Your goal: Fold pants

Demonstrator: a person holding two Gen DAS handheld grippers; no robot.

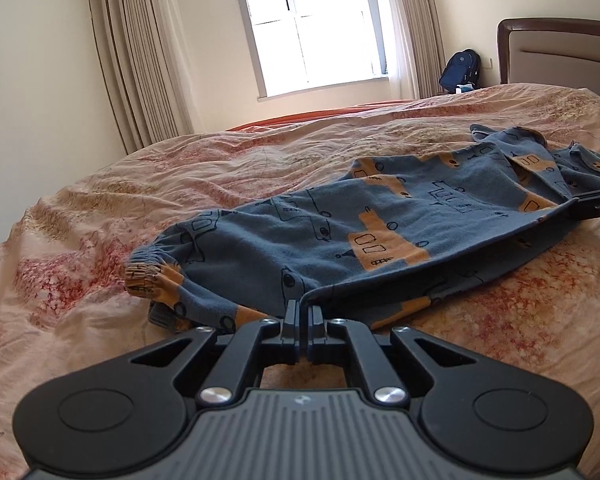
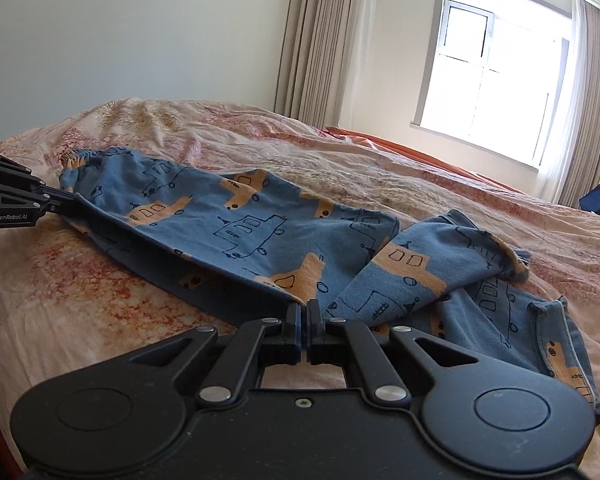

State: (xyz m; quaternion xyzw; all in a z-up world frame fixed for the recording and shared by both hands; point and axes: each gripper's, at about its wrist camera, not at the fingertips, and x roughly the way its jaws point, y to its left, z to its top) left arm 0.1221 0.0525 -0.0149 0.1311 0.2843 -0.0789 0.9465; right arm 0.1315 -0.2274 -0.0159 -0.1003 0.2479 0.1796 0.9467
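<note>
Item: pants point(image 1: 340, 216), lying on bed point(image 1: 100, 200). I am pinching 1 near edge in both left gripper point(image 1: 305, 312) and right gripper point(image 2: 304, 307), jaws clamped; I am keeping it taut, laying evenly.

Blue pants point(image 1: 380, 216) with orange vehicle print, folded lengthwise, spread on bed

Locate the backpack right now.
The backpack sits in the far corner of the room, beyond the bed, between the window curtain and the headboard. In the right wrist view only its edge shows, at the far right.
</note>
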